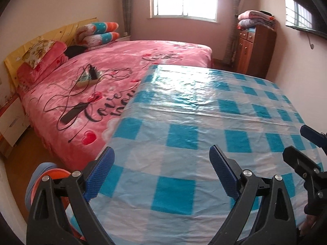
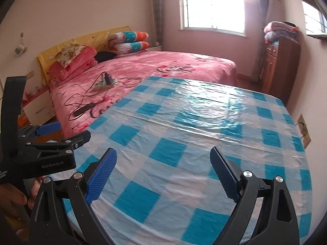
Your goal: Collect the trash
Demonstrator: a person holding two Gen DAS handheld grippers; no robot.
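Setting: a bedroom is showing in both wrist views, with a table [image 1: 184, 106] draped in a shiny blue-and-white checked cloth standing just beside a bed [image 1: 114, 61] under a pink blanket.

Left gripper [image 1: 161, 153]: it is hovering over the table's near left edge, its two blue-padded fingers standing wide apart and holding nothing.

Right gripper [image 2: 163, 155]: it is hovering over the near part of the table, its fingers likewise spread wide and empty.

Hand: a person's hand [image 2: 12, 194] is showing at the left edge of the right wrist view, holding the left tool's handle.

Trash: no piece of trash is showing on the table in either view; where it is lying cannot be told from these pictures.

On the bed: a power strip [image 1: 86, 78] with a black plug and tangled black cables is lying on the blanket, well apart from both grippers, ahead and to their left.

Key relation: with nothing to grasp in front of the fingers, direction, long axis and nearer hand cannot be judged; both grippers are sitting side by side, equally placed.

Likely step: this is probably a search phase, with the cameras needing to turn toward wherever the trash is lying.

Far wall: a bright window [image 2: 212, 6] and a wooden cabinet [image 2: 280, 67] topped with folded blankets are standing beyond the bed.
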